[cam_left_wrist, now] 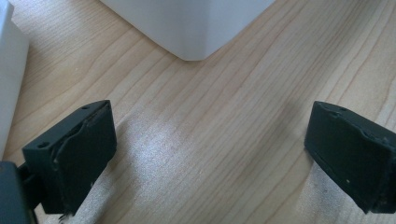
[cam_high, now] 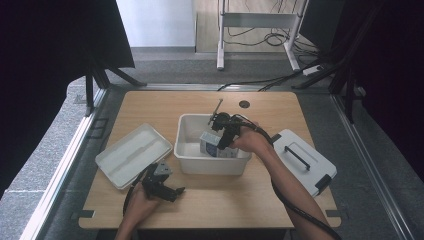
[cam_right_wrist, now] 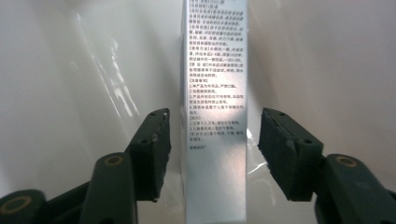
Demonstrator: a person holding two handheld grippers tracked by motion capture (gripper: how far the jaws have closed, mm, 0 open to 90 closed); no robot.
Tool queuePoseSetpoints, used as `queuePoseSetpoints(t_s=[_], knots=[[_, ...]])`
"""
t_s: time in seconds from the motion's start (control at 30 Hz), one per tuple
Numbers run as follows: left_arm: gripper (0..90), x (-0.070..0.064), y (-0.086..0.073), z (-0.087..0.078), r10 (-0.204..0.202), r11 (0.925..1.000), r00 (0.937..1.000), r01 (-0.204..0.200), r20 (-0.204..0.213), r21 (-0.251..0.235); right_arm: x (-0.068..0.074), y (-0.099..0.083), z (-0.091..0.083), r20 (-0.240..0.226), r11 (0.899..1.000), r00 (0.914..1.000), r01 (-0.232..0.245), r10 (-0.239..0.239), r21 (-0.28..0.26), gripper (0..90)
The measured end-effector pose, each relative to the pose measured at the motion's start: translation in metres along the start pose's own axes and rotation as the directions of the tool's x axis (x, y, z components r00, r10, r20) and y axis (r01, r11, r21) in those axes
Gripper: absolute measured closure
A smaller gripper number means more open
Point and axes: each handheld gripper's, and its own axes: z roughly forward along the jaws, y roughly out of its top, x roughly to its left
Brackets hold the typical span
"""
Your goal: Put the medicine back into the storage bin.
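The right gripper [cam_right_wrist: 212, 156] is spread around the box [cam_right_wrist: 214, 116] in the tub [cam_high: 190, 160]; both sides should be squeezed squarely. The left gripper [cam_left_wrist: 208, 158] is held wide, idle.

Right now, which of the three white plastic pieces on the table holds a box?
The open bin in the middle holds the silvery box; the flat lid and handled lid beside it carry nothing.

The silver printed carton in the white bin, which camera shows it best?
The right gripper view: the silver printed carton stands close up between the right gripper's open jaws, with gaps on both sides and its print visible. The high view shows the carton small inside the white plastic bin, partly behind that gripper. The left gripper view faces the wooden table.
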Motion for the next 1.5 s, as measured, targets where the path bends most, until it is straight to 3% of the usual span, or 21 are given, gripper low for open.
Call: queuePoseSetpoints(t_s=[0.3,0.47,0.57,0.8,1.03,1.3,1.5], knots=[[2.3,0.0,0.0,0.0,-0.002,1.0,1.0,0.002,-0.003,0.002,-0.001,-0.022,-0.028,0.011,0.991,0.9995,-0.029,0.031,-0.129,18.4],[2.0,-0.001,0.0,0.0,-0.003,1.0,1.0,0.003,-0.006,0.006,0.003,-0.038,-0.041,0.008,0.975,0.9982,-0.056,0.059,-0.215,11.4],[1.5,-0.001,0.0,0.0,-0.003,1.0,1.0,0.003,-0.006,0.005,0.005,-0.048,-0.046,0.004,0.966,0.9972,-0.071,0.075,-0.249,1.0],[0.8,-0.002,0.0,0.0,-0.012,0.9999,0.9998,0.012,-0.013,0.009,0.008,-0.076,-0.057,0.016,0.945,0.9953,-0.085,0.095,-0.315,0.0],[0.7,-0.002,0.0,0.0,-0.011,0.9999,0.9999,0.012,-0.012,0.009,0.014,-0.105,-0.059,0.029,0.932,0.9919,-0.107,0.124,-0.346,0.0],[0.3,-0.002,0.001,0.001,-0.013,0.9999,0.9998,0.013,-0.012,0.008,0.022,-0.138,-0.047,0.004,0.902,0.985,-0.157,0.173,-0.402,0.0],[0.0,-0.002,0.001,0.001,-0.016,0.9998,0.9998,0.016,-0.015,0.009,0.027,-0.158,-0.031,0.015,0.881,0.9788,-0.177,0.204,-0.439,0.0]])
